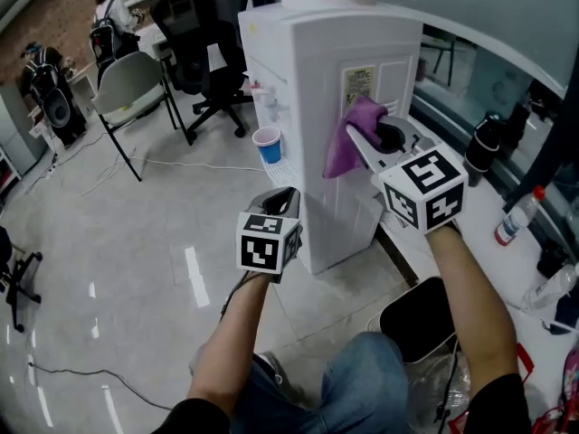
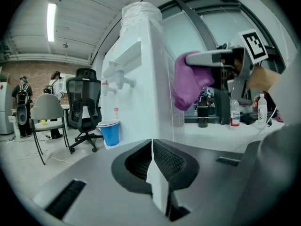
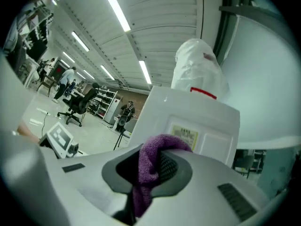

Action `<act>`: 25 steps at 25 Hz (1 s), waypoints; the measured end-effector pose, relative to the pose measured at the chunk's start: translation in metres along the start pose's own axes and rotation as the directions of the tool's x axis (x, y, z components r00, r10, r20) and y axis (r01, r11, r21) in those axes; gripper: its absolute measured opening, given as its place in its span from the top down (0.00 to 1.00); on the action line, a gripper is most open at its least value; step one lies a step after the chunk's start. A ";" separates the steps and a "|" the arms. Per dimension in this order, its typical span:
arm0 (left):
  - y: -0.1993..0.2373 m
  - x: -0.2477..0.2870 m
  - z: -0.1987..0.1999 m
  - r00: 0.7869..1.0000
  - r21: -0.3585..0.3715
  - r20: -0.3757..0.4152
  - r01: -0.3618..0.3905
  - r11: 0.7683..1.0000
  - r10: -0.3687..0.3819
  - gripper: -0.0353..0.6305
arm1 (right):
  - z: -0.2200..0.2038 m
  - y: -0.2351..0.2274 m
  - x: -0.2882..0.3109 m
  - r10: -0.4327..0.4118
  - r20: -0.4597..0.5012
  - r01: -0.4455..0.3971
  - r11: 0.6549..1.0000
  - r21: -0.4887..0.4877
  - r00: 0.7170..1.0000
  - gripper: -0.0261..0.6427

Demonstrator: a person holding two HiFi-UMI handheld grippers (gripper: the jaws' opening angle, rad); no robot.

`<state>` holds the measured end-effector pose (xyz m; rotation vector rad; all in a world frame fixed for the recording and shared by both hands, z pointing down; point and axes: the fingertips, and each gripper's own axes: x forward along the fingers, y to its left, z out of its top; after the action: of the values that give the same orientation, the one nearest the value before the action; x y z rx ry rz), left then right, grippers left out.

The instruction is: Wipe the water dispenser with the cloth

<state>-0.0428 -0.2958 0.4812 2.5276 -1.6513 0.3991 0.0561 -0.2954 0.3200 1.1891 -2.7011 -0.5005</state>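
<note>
A bag-lined black bin (image 1: 418,319) is seen by the foot of the water dispenser (image 1: 312,107). The left gripper (image 1: 282,199) is held closed, empty, before the dispenser. The purple cloth (image 1: 348,143) is clamped by the right gripper (image 1: 380,136) at its side panel. A blue cup (image 1: 268,145) is set under its taps.

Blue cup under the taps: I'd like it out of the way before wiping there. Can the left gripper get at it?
Probably yes. The left gripper is empty, jaws shut, and nothing stands between it and the cup. The jaws would need to open first.
</note>
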 end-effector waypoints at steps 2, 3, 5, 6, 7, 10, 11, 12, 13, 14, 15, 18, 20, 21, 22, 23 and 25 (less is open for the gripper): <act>-0.001 0.000 0.002 1.000 0.000 0.002 0.003 1.000 -0.003 0.90 | 0.029 -0.005 -0.001 0.007 0.030 -0.006 0.999 -0.038 1.000 0.90; -0.002 -0.001 0.003 1.000 0.003 0.004 0.004 1.000 -0.004 0.90 | 0.043 -0.009 -0.001 0.008 0.045 -0.006 0.999 -0.054 0.999 0.90; -0.003 -0.001 0.005 1.000 0.007 0.006 0.007 1.000 -0.007 0.90 | 0.068 -0.017 -0.001 0.012 0.071 -0.006 0.997 -0.083 0.997 0.90; -0.003 -0.001 0.006 1.000 0.005 0.006 0.009 1.000 -0.009 0.90 | 0.079 -0.020 -0.001 0.014 0.083 -0.006 0.996 -0.094 0.996 0.90; -0.003 -0.001 0.007 1.000 0.004 0.007 0.009 1.000 -0.009 0.90 | 0.090 -0.023 0.000 0.016 0.094 -0.006 0.995 -0.102 0.995 0.90; -0.001 -0.004 0.009 1.000 -0.003 0.012 0.006 1.000 -0.006 0.90 | 0.118 -0.028 0.003 0.019 0.127 -0.004 0.993 -0.119 0.992 0.90; -0.001 -0.005 0.009 1.000 -0.007 0.014 0.005 1.000 -0.005 0.90 | 0.125 -0.029 0.004 0.018 0.138 -0.001 0.993 -0.122 0.990 0.90; 0.000 -0.006 0.009 1.000 -0.010 0.015 0.005 1.000 -0.004 0.90 | 0.132 -0.031 0.006 0.017 0.151 0.001 0.993 -0.120 0.988 0.90; 0.000 -0.006 0.009 1.000 -0.011 0.014 0.005 1.000 -0.005 0.90 | 0.139 -0.032 0.008 0.014 0.165 0.005 0.993 -0.115 0.986 0.90; 0.000 -0.007 0.008 1.000 -0.011 0.014 0.005 1.000 -0.005 0.90 | 0.144 -0.033 0.010 0.010 0.179 0.009 0.994 -0.108 0.984 0.90; 0.001 -0.007 0.007 1.000 -0.011 0.013 0.004 1.000 -0.004 0.90 | 0.148 -0.034 0.013 0.008 0.189 0.012 0.995 -0.103 0.982 0.90; 0.005 -0.009 0.007 1.000 -0.020 0.016 -0.003 1.000 0.003 0.90 | 0.150 -0.027 0.022 0.016 0.196 0.003 0.995 -0.100 0.981 0.90; 0.009 -0.011 0.008 1.000 -0.024 0.024 -0.010 1.000 0.010 0.90 | 0.145 -0.019 0.028 0.029 0.190 -0.010 0.995 -0.102 0.981 0.90; 0.009 -0.012 0.008 1.000 -0.025 0.028 -0.011 1.000 0.012 0.90 | 0.142 -0.016 0.030 0.033 0.184 -0.013 0.994 -0.108 0.982 0.90; 0.009 -0.011 0.009 0.999 -0.025 0.032 -0.012 1.000 0.013 0.90 | 0.138 -0.013 0.032 0.036 0.177 -0.015 0.993 -0.117 0.984 0.90; 0.009 -0.010 0.009 0.999 -0.025 0.034 -0.013 1.000 0.013 0.90 | 0.134 -0.010 0.033 0.038 0.171 -0.016 0.992 -0.125 0.984 0.90; 0.011 -0.010 0.008 0.999 -0.023 0.029 -0.017 1.000 0.017 0.90 | 0.126 -0.005 0.035 0.042 0.165 -0.022 0.992 -0.123 0.985 0.90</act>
<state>-0.0548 -0.2933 0.4704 2.5168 -1.6788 0.3450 0.0028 -0.2937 0.2004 1.1170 -2.7758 -0.7808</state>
